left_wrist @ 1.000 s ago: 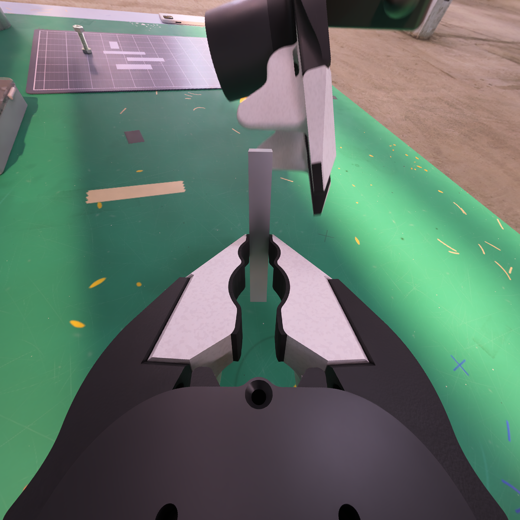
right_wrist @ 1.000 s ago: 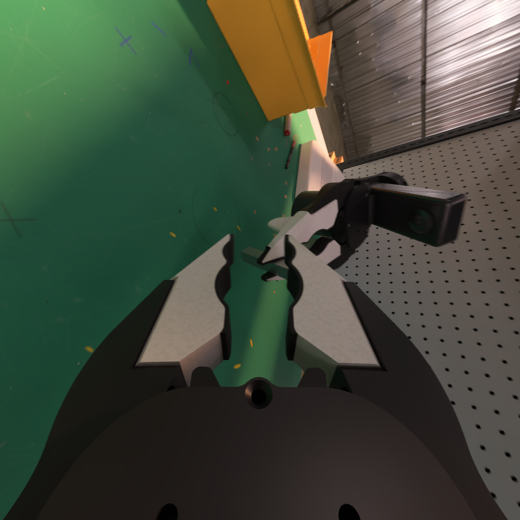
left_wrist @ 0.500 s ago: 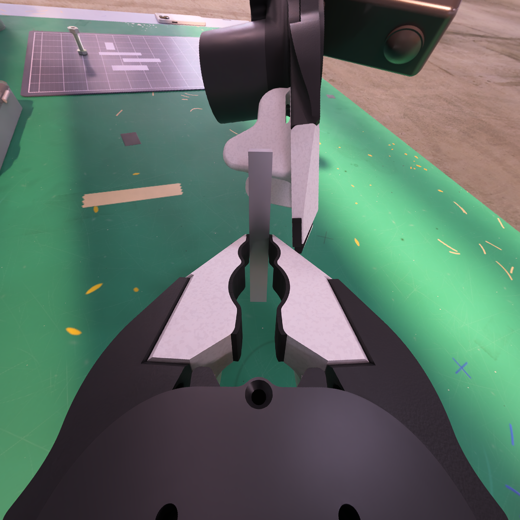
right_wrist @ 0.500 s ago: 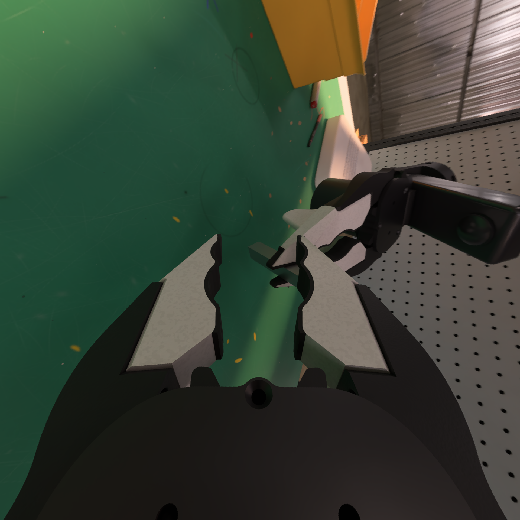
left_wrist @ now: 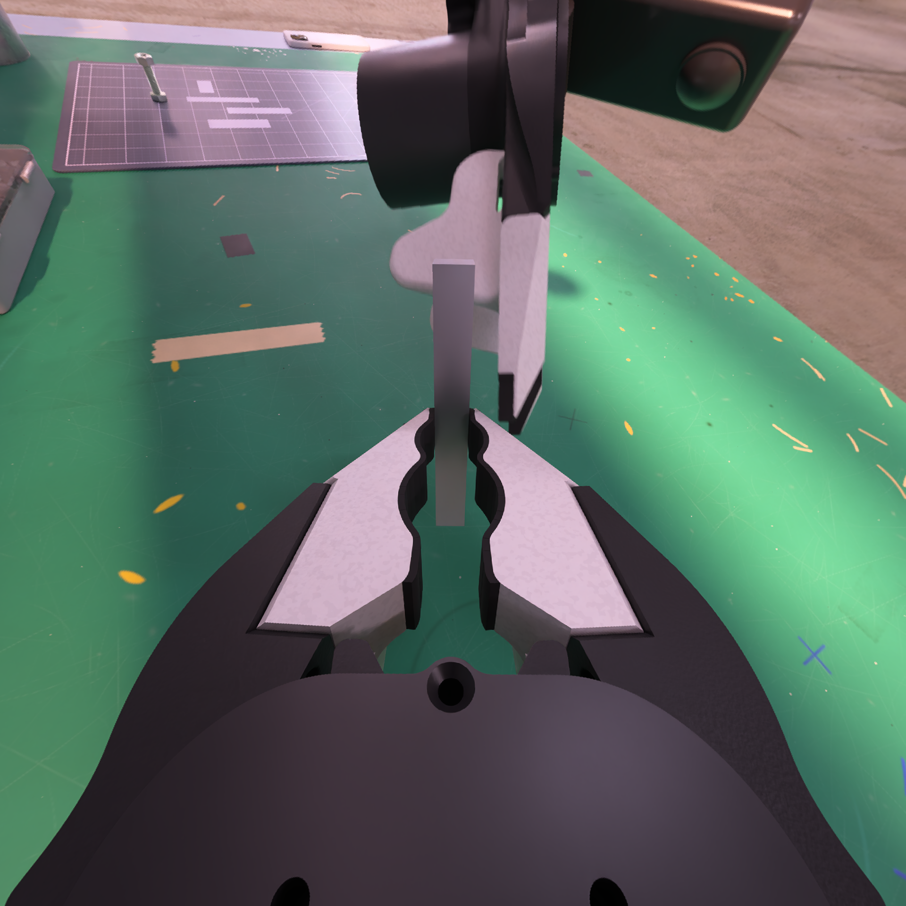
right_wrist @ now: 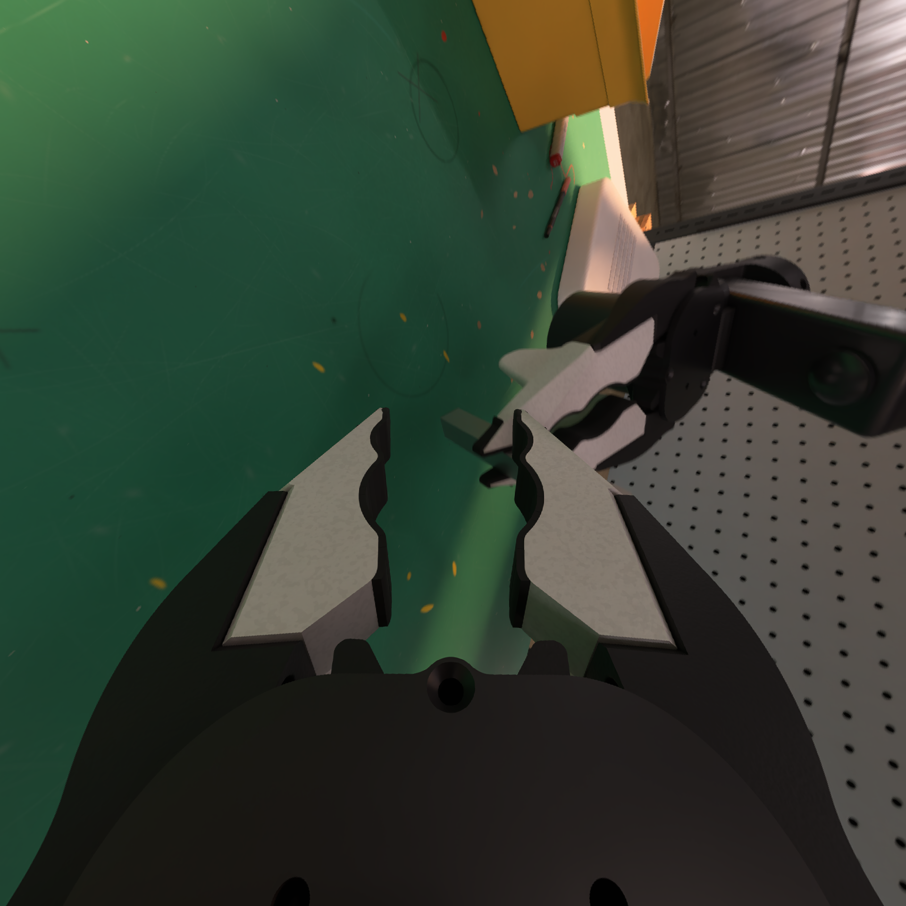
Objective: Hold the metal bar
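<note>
Left tool [left_wrist: 451, 416], seen from its own wrist camera, is clamped on the metal bar [left_wrist: 452, 372]: both fingertips press against the bar's sides near its lower half, and the bar stands out forward from the tips, clear of the green tabletop [left_wrist: 686, 515] below. The bar's near end sits between the scalloped inner faces of the fingers; its far end reaches up toward the right tool [left_wrist: 510, 343], which hangs from above with one pale finger just beside the bar on its right and the other behind it. Whether those fingers touch the bar cannot be told from this view. Farther back lie a grid mat [left_wrist: 215, 117] with a bolt [left_wrist: 152, 78] on it and a strip of tape [left_wrist: 238, 341].

Right tool [right_wrist: 450, 426], in its own wrist view, has its jaws spread apart with nothing between them. The bar [right_wrist: 463, 425] shows just beyond its right fingertip, held by the left tool [right_wrist: 495, 453], which comes in from the right in front of a perforated panel [right_wrist: 760, 564]. A yellow box [right_wrist: 559, 59] sits at the tabletop's far end.

As I judge it, the hold is half done: one tool has the bar lifted and secure, while the second is near but has yet to line up around the free end and close.
</note>
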Controlling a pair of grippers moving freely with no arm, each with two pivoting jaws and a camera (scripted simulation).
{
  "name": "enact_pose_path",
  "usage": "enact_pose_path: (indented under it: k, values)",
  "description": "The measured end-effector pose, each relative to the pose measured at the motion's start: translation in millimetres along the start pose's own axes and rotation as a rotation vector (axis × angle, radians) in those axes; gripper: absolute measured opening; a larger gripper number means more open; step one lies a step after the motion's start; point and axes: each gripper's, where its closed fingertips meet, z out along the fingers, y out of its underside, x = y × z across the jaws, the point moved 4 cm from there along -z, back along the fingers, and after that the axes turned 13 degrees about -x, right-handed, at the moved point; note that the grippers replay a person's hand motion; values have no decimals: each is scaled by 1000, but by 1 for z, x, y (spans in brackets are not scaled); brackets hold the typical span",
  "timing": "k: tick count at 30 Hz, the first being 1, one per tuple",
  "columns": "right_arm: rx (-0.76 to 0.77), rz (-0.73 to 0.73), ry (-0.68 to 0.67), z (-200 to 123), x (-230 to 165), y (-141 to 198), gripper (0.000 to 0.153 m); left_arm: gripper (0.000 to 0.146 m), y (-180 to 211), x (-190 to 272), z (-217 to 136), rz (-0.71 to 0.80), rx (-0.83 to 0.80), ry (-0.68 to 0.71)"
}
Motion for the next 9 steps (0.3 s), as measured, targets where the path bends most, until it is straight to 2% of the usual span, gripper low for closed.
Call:
enact_pose_path:
  k: [2,4,5,6,8,9]
  values:
    - [-12,24,-9,-10,3,6,46,12,0,0,1,-5,11,18]
    - [2,14,-5,-21,6,8,32,12,-1,2,1,12,7,21]
    - [16,24,2,-23,9,7,31,12,0,2,1,11,6,16]
    - [32,43,22,-24,13,6,32,12,0,2,0,7,7,14]
    - [38,46,29,-15,13,2,48,12,0,2,0,3,11,20]
    - [31,30,18,-10,10,0,50,12,0,2,0,4,11,24]
